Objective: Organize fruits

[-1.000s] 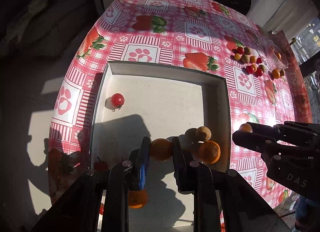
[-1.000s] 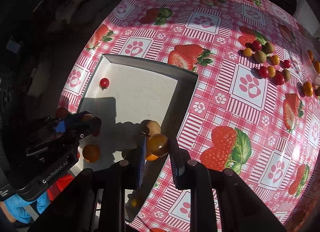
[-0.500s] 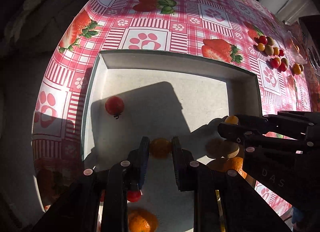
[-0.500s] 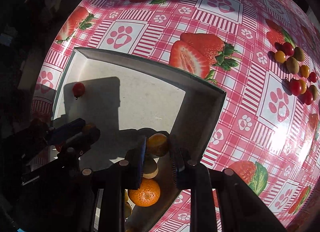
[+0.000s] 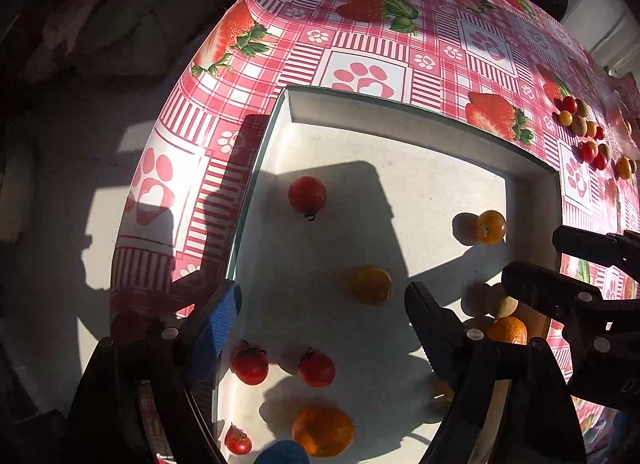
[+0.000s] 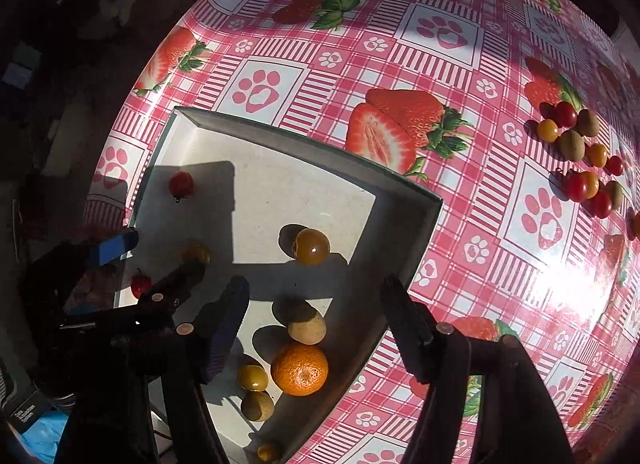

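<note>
Our left claw (image 5: 322, 306) and right claw (image 6: 314, 304) are both spreading, pinching nothing; the small round yellow-orange fruits (image 5: 370, 284) (image 6: 311, 246) lie loose in the shallow white rectangular tray (image 5: 420, 125) on the counter (image 6: 460, 43).

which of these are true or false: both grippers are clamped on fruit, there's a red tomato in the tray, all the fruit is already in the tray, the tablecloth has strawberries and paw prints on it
1. Both grippers are clamped on fruit. False: the left gripper and the right gripper have their jaws opening, and the small orange fruits lie loose on the tray floor.
2. A red tomato lies in the tray. True.
3. All the fruit is already in the tray. False: a cluster of small fruits sits on the tablecloth, apart from the tray.
4. The tablecloth shows strawberries and paw prints. True.
</note>
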`<state>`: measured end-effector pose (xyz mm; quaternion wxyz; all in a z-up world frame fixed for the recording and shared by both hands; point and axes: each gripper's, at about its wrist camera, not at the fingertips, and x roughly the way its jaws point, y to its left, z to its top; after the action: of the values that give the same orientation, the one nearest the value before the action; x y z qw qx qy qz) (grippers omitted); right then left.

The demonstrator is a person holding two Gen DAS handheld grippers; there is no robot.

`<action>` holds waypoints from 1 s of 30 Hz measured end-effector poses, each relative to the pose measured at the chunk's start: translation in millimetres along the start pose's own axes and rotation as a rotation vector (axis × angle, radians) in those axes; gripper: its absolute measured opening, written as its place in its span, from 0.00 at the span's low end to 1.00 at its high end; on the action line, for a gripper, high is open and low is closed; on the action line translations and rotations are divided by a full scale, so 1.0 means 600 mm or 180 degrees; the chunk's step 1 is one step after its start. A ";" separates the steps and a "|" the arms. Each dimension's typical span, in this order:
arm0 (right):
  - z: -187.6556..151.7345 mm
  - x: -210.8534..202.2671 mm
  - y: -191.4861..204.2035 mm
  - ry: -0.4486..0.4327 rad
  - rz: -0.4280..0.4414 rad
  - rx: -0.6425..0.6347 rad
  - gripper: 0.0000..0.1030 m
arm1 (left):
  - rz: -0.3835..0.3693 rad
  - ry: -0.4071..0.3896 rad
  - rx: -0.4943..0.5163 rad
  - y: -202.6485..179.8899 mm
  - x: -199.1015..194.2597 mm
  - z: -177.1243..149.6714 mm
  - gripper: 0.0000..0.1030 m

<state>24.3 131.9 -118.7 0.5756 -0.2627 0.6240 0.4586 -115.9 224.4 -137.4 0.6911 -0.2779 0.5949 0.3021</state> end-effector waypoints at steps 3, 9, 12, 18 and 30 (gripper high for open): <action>-0.004 -0.024 -0.001 -0.0044 0.0005 0.0030 0.87 | 0.0165 -0.0072 0.0099 -0.010 -0.019 -0.008 1.00; -0.035 -0.060 -0.003 -0.0068 -0.0147 0.0048 0.90 | 0.0225 -0.0282 0.0317 -0.043 -0.079 -0.028 1.00; -0.059 -0.084 -0.003 -0.0062 -0.0158 0.0051 0.90 | 0.0197 -0.0263 0.0396 -0.063 -0.101 -0.028 1.00; -0.090 -0.124 0.021 -0.0003 -0.0213 0.0038 0.90 | 0.0194 -0.0101 0.0548 -0.074 -0.136 -0.067 1.00; -0.138 -0.170 0.055 0.0084 -0.0409 -0.0256 0.90 | 0.0189 -0.0038 0.0534 -0.082 -0.202 -0.132 1.00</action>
<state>-23.1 53.6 -19.1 0.5845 -0.3311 0.5945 0.4420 -144.3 122.6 -27.4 0.7062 -0.1995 0.6220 0.2732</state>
